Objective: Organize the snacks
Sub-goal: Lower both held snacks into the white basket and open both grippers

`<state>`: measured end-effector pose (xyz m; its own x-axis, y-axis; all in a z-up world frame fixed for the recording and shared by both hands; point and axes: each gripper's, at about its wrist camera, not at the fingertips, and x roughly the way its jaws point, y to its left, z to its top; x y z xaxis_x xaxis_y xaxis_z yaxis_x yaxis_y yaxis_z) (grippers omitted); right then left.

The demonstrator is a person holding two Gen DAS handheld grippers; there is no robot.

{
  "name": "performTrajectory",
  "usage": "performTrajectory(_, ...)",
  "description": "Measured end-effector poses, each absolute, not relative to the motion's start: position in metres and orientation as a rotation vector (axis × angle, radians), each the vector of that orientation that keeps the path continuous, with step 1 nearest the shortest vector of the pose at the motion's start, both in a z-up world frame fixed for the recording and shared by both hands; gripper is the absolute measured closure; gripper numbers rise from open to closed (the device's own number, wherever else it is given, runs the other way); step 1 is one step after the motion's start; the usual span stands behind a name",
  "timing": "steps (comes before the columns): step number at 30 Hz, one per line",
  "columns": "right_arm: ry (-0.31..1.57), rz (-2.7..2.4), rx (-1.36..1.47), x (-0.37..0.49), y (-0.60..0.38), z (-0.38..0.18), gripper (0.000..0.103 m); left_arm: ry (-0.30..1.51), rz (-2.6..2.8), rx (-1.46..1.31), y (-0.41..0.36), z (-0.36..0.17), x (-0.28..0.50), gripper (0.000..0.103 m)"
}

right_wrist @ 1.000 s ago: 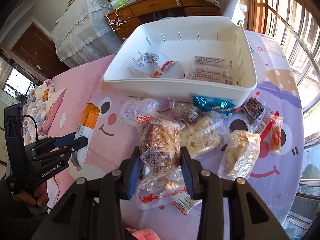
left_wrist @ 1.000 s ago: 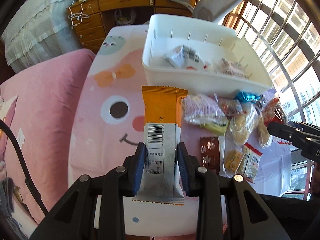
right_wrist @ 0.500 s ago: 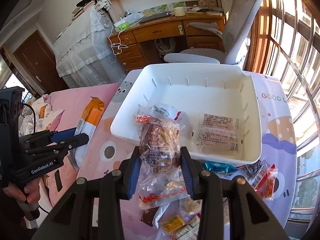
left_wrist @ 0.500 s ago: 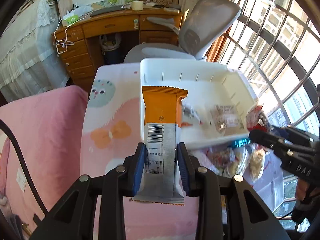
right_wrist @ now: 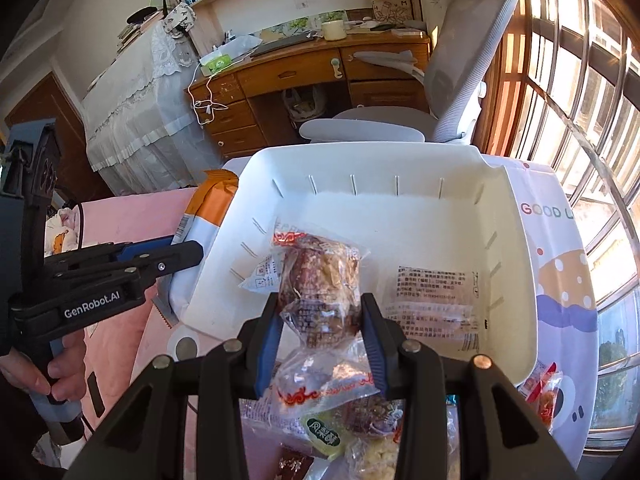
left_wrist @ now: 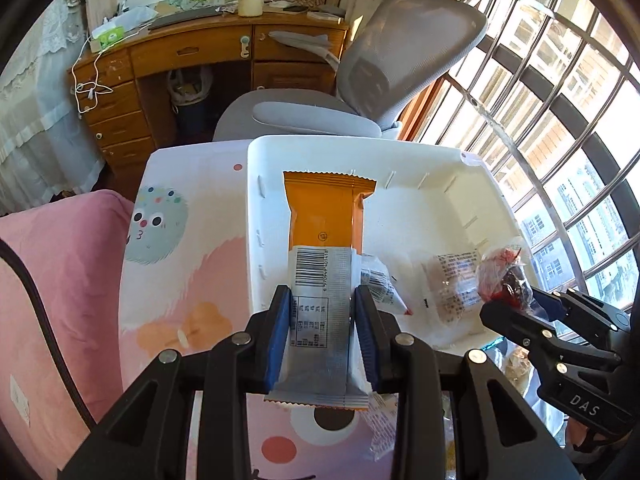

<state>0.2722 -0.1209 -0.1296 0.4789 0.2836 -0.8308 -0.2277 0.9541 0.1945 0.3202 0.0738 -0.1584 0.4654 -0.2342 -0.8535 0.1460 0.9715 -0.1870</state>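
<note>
My left gripper (left_wrist: 322,304) is shut on an orange and white snack bar (left_wrist: 324,240), held above the left part of the white bin (left_wrist: 480,184). My right gripper (right_wrist: 320,316) is shut on a clear bag of brown nut snack (right_wrist: 320,280), held over the bin's (right_wrist: 400,160) near edge. Inside the bin lie a clear flat packet (right_wrist: 436,300) and a small white packet (right_wrist: 260,276). The right gripper with its bag shows in the left wrist view (left_wrist: 508,300). The left gripper (right_wrist: 176,252) and its bar (right_wrist: 208,208) show at the bin's left side in the right wrist view.
Several loose snack packets (right_wrist: 352,436) lie on the cartoon-print table cover (right_wrist: 560,280) in front of the bin. A pink quilt (left_wrist: 52,280) is to the left. A grey office chair (left_wrist: 360,92) and a wooden desk (left_wrist: 192,56) stand behind the table. Barred windows (left_wrist: 560,120) are on the right.
Both grippers have lifted and moved forward with their snacks, from over the loose pile on the table to above the white bin.
</note>
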Motion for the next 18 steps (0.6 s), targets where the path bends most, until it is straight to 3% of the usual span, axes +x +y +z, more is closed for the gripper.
performTrajectory(4,1.04,0.27,0.079,0.278,-0.121,-0.137,0.063,1.064,-0.223,-0.119,0.077,-0.166,0.328,0.071)
performTrajectory(6,1.058,0.255,0.11,0.281,-0.123,-0.14,0.058,1.083,-0.217,-0.128,0.08,-0.17,0.33,0.067)
performTrajectory(8,1.06,0.235,0.139,0.28,-0.126,-0.141,0.049,1.103,-0.212,-0.129,0.082,-0.172,0.33,0.057)
performTrajectory(13,1.047,0.207,0.151,0.273,-0.131,-0.136,0.048,1.1,-0.204,-0.128,0.087,-0.168,0.324,0.045)
performTrajectory(18,1.035,0.197,0.152,0.261,-0.135,-0.129,0.048,1.091,-0.212,-0.108,0.086,-0.158,0.312,0.043)
